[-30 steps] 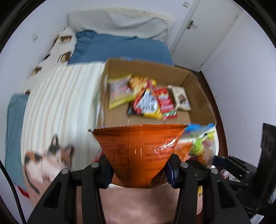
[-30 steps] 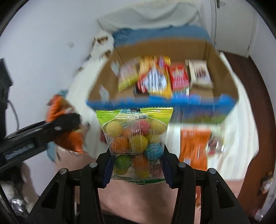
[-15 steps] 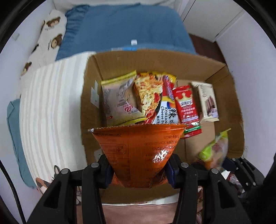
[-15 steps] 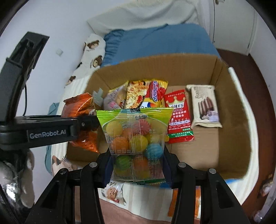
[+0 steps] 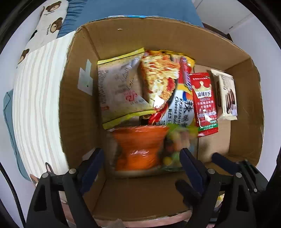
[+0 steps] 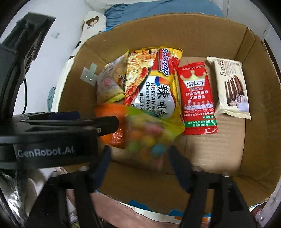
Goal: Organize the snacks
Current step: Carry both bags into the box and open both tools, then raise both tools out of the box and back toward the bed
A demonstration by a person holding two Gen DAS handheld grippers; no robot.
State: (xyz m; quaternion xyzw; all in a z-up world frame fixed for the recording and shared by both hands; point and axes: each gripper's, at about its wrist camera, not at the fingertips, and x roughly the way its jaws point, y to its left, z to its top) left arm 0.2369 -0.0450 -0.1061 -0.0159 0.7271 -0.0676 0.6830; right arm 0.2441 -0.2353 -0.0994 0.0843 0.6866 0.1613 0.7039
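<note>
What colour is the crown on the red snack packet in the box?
Gold, on the red packet; the right wrist view shows it best.

Orange bag (image 5: pixel 139 149) between parted tongs (image 5: pixel 140 161)

Bed took up most of the background: cream-and-tan striped cover (image 5: pixel 35 98), blue blanket (image 5: pixel 138 7) behind it, white bear-print pillow (image 5: pixel 51 22) at the far left. Teal fabric (image 5: pixel 8 108) showed at the bed's left edge. Walls (image 5: pixel 263 40) were plain white, with a small wall plate (image 6: pixel 55 34) visible in the right wrist view. Lighting was even and bright.
</note>
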